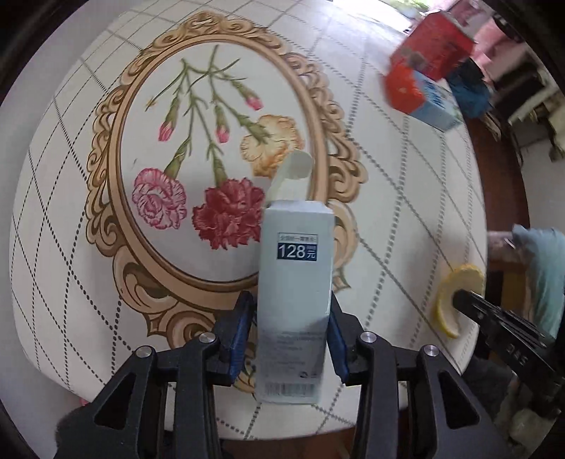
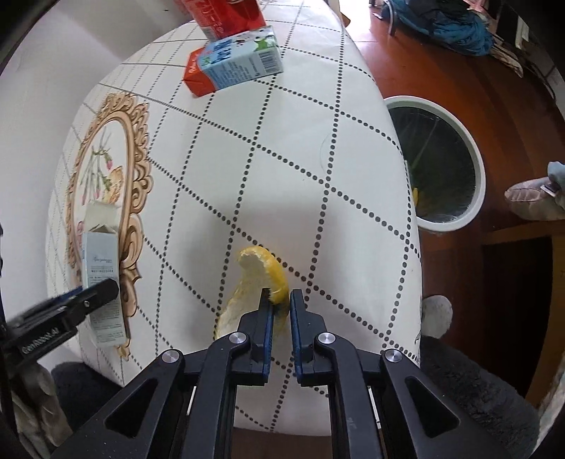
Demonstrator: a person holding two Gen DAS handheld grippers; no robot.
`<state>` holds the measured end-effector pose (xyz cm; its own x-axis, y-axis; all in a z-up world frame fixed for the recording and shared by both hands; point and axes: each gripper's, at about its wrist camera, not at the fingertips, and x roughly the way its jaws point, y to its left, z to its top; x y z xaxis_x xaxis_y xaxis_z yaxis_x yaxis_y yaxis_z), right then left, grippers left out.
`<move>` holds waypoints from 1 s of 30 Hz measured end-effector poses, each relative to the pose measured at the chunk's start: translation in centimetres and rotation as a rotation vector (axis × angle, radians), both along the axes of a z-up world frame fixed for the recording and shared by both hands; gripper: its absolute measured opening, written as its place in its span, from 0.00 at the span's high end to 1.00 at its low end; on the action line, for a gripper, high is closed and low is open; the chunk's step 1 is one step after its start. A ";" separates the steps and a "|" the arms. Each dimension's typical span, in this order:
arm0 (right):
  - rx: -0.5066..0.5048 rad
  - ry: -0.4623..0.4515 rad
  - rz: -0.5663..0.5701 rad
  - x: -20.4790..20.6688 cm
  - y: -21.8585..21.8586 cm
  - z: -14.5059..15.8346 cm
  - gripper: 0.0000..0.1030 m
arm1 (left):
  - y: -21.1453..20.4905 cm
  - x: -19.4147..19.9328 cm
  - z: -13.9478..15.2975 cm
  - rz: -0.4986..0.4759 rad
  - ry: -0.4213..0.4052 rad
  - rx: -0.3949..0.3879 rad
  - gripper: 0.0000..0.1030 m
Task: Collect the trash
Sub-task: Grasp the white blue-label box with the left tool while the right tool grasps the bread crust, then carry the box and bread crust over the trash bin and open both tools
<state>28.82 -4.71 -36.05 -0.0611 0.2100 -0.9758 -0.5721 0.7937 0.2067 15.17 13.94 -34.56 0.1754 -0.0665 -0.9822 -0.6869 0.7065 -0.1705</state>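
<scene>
Between the blue pads of the left gripper (image 1: 291, 339) sits a pale blue carton (image 1: 295, 282) with its top flap open, pinched at its lower half, its open end out over the flower-patterned tablecloth (image 1: 88, 247). Because the hold is low and the box looks empty and thin-walled, it may crush or pivot out of the pads if swung quickly. Just to the right, the right gripper (image 2: 280, 307) has its jaws nearly together on the edge of a yellow citrus peel (image 2: 257, 282); only the tip of the rind seems caught, so it could slip free, especially if moist. A white-rimmed bin (image 2: 475, 166) stands beside the table, partly tucked behind its edge, so a careless drop may land on the floor. Farther back lie a red-and-blue milk carton (image 2: 235, 67) and a red box (image 2: 226, 14), not yet collected.
</scene>
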 end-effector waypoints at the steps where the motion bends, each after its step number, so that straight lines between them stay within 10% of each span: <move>1: 0.000 0.000 -0.003 0.2 0.1 0.0 0.89 | -0.1 0.0 0.1 0.009 -0.006 0.008 0.65; 20: 0.086 0.016 -0.065 1.0 0.7 0.1 0.94 | -1.5 0.8 0.2 -0.016 -0.004 0.127 0.69; 30: 0.183 -0.056 -0.075 1.6 -0.1 4.0 0.95 | -3.7 1.0 4.8 -0.050 -0.073 0.221 0.70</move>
<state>30.46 -4.78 -32.04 0.0144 0.3864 -0.9222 -0.5278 0.7863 0.3212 16.15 10.27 -29.77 0.2484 0.1385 -0.9587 -0.6415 0.7651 -0.0556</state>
